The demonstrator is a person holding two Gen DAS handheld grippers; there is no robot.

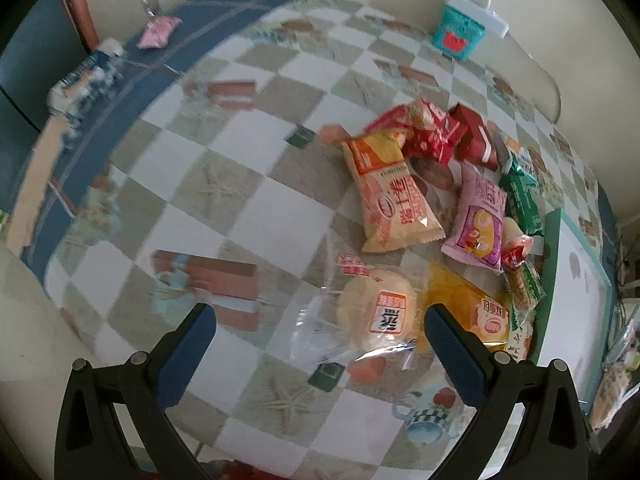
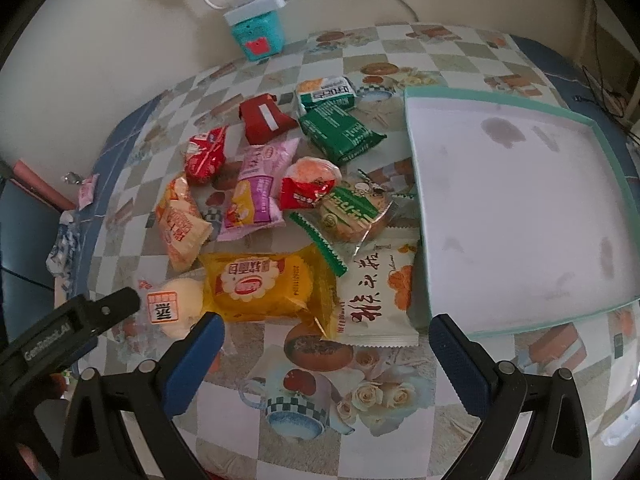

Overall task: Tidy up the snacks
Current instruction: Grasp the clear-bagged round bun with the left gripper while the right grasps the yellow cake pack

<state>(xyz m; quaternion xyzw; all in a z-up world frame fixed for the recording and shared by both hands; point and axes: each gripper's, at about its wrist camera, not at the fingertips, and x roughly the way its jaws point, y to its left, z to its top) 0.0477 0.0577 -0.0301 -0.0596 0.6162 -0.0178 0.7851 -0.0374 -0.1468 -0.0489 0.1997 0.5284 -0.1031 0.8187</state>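
Blue-padded and spread wide with nothing between its fingers, the left claw (image 1: 320, 322) hung over the checkered bench (image 1: 224, 152) in the left wrist view, a clear-wrapped pale bun (image 1: 376, 314) lying between its tips at the near edge of the snack pile (image 1: 440, 184). From the right wrist, the right claw (image 2: 326, 332) was equally wide and empty above a yellow bread pack (image 2: 260, 284) and a white packet (image 2: 378, 300), the latter touching the teal-rimmed tray (image 2: 516, 208), which held no snacks.

Dim, soft, fisheye-warped, blurred edges
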